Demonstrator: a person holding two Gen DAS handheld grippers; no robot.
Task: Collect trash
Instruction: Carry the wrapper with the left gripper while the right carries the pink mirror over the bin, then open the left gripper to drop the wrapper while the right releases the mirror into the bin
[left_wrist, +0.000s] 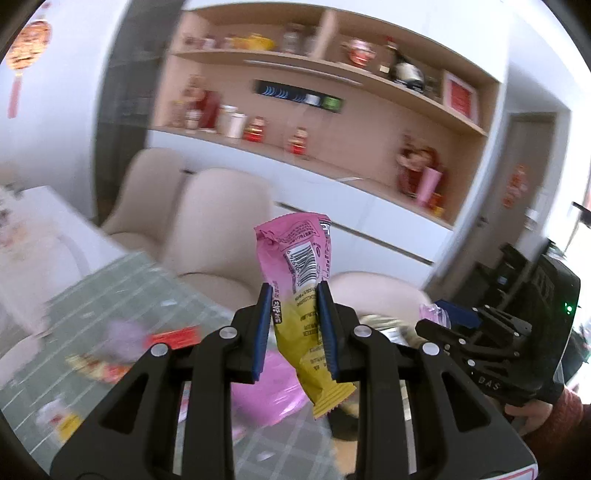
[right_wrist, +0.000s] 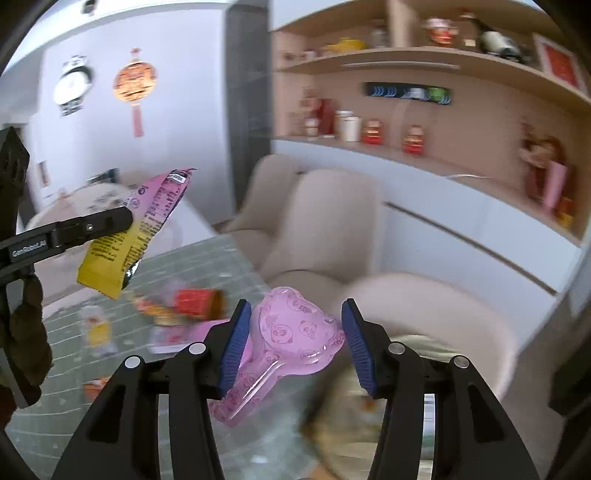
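Observation:
My left gripper is shut on a pink and yellow snack wrapper and holds it up above the table; the wrapper also shows in the right wrist view, pinched by the left gripper's fingers. My right gripper is shut on a pink plastic bag printed with pandas, held above the table. In the left wrist view the right gripper is at the right with a bit of the pink bag.
A green checked tablecloth carries blurred litter: a red wrapper, an orange-yellow packet and a small bottle. Cream chairs stand behind the table. A wooden shelf unit with ornaments covers the back wall.

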